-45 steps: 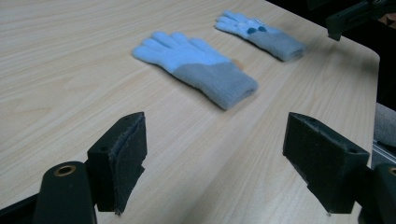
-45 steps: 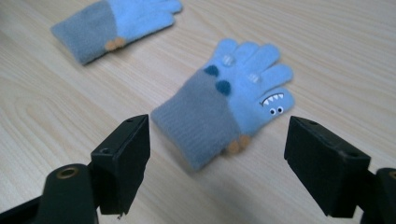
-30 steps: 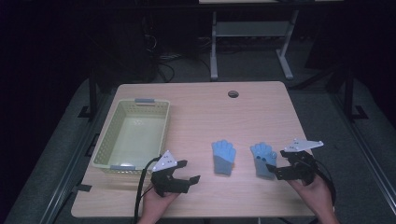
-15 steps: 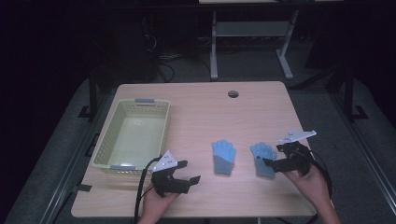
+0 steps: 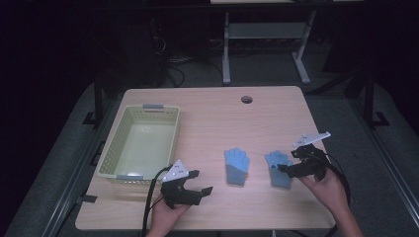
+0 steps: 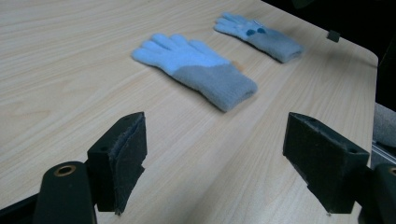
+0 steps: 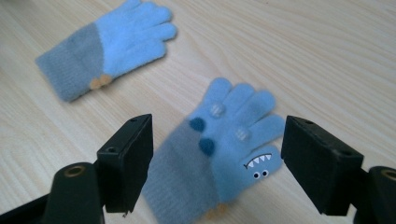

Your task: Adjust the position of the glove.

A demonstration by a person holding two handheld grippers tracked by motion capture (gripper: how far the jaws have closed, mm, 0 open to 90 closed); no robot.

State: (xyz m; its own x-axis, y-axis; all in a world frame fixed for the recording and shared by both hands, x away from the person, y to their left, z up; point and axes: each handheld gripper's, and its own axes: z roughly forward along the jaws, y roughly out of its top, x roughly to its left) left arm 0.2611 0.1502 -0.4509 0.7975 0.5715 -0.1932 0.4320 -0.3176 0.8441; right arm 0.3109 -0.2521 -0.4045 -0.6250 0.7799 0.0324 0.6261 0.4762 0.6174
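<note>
Two small blue gloves with grey cuffs lie flat on the wooden table [image 5: 217,118]. The plain glove [image 5: 236,165] [image 6: 196,70] [image 7: 105,46] is near the middle front. The glove with a shark face and dark dots [image 5: 279,168] [image 7: 219,149] [image 6: 259,35] lies to its right. My right gripper [image 5: 286,170] [image 7: 217,163] is open, its jaws straddling the shark glove just above it. My left gripper [image 5: 200,182] [image 6: 212,163] is open over bare table, left of and short of the plain glove.
A pale green plastic basket [image 5: 141,143] with nothing in it sits at the table's left side. A round cable hole [image 5: 246,99] is near the far edge. The table's right edge [image 6: 369,60] is close to the shark glove. Dark floor and a metal stand lie beyond.
My right gripper has moved left and lowered toward the shark glove, tilting as it went. The left gripper and both gloves have stayed put.
</note>
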